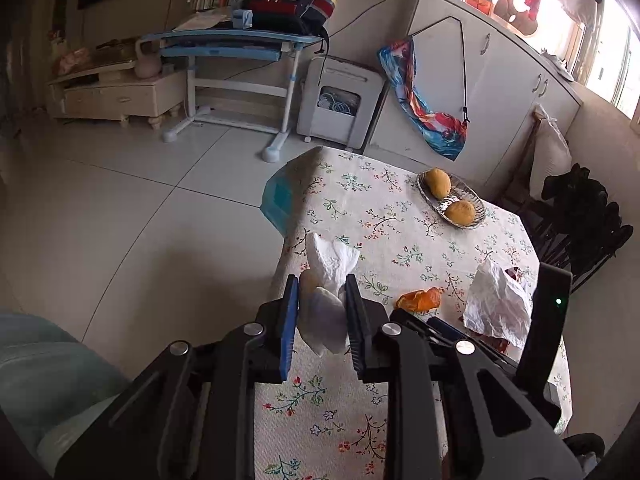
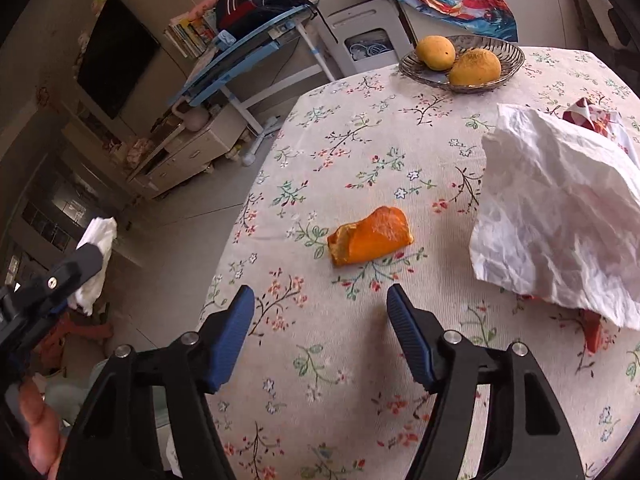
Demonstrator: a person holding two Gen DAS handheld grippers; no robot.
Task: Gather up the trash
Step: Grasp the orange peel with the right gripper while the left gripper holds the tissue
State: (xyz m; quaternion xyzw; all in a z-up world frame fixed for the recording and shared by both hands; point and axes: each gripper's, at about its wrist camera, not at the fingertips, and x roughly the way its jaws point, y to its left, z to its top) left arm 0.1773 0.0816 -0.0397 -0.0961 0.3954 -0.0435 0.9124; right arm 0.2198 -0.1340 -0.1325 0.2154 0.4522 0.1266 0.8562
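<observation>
A floral tablecloth (image 2: 360, 152) covered the table. The left gripper (image 1: 322, 312) pinched a soft, light tissue (image 1: 326, 280) at the table's edge. The right gripper (image 2: 320, 320) stood spread before the orange peel (image 2: 370, 236), likely limp and best pinched across its width.

A matt woven tablecloth (image 2: 360, 160) printed with flowers covers the table, its weave finely ribbed. On it lie a waxy, dimpled piece of orange peel (image 2: 370, 236) and a crinkled white paper bag (image 2: 560, 208) with a faint sheen. Soft, crumpled white tissue (image 1: 326, 280) sits between the ribbed blue rubbery pads of the left gripper (image 1: 322, 292), whose matt black plastic arms carry bright metal pins. A glassy ridged dish (image 2: 508, 68) holds dull-skinned yellow fruit (image 2: 436, 52). The floor tiles (image 1: 120, 184) are glossy.
</observation>
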